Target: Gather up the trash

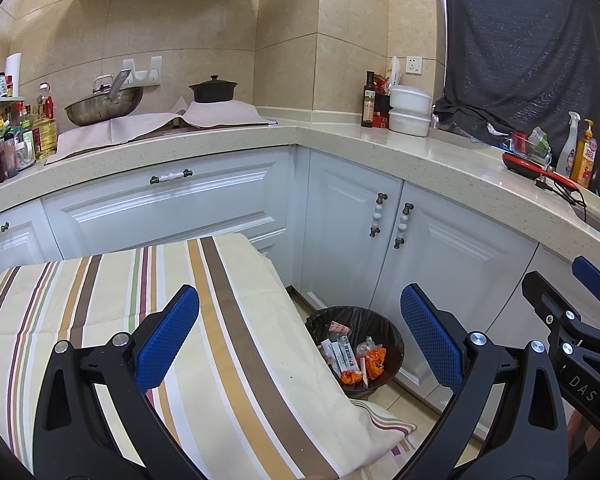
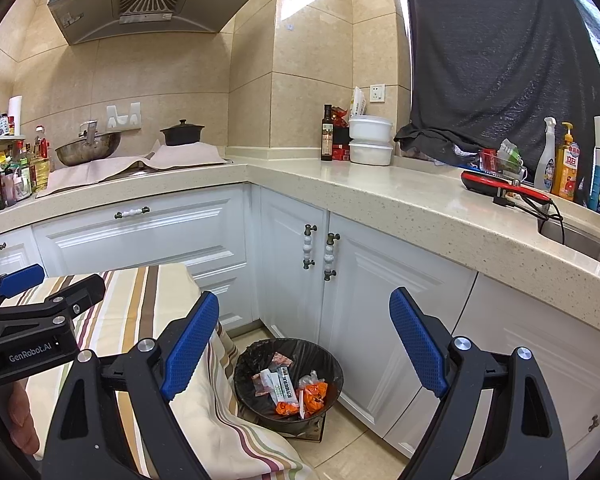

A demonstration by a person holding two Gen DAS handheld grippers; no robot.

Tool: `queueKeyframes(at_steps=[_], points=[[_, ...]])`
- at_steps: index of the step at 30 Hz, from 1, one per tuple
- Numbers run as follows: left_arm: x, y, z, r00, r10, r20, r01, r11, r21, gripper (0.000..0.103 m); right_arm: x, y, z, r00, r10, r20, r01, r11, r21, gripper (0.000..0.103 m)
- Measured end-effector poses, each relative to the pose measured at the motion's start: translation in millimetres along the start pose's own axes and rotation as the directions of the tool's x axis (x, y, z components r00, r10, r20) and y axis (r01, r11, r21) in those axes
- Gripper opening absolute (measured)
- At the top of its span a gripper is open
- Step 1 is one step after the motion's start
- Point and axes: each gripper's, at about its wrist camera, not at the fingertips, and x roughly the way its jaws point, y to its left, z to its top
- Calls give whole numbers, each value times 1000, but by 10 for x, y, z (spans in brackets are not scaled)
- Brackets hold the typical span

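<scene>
Orange and white wrappers (image 2: 296,392) heaped in black-lined bin (image 2: 252,364); both tongs (image 1: 300,340) (image 2: 304,344) spread, holding nothing

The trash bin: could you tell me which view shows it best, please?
The right wrist view: the bin shows its whole rim and the wrappers inside. In the left wrist view, the striped cloth hides its left edge.

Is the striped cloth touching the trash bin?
Touching. In the right wrist view, the striped cloth drapes against the trash bin rim with no gap visible.
</scene>
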Motion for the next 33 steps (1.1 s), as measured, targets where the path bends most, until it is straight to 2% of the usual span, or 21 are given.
queueKeyframes(at_steps=[6,12,23,26,29,33], points=[[-7,-9,-23,1000,10,4,-10,1000,13,98,-5,-4,-10,1000,1,-4,-1,1000,-1,85],[23,-1,-31,1000,-15,-14,15,1000,3,98,-10,0,-9,1000,0,-6,0,1000,-3,85],[-1,-24,-53,1000,-16,10,16,1000,7,98,-6,11,-5,1000,2,-7,-2,1000,-3,85],[35,-30,-43,1000,-30,-3,30,1000,4,98,-7,24,-3,1000,5,-6,-5,1000,-5,85],[81,-12,-42,1000,-9,-5,9,1000,21,98,18,47,-6,1000,12,-8,-13,1000,-7,85],[262,184,-85,997,28,-70,-28,1000,10,98,101,111,-14,999,38,-23,-38,999,-9,85]])
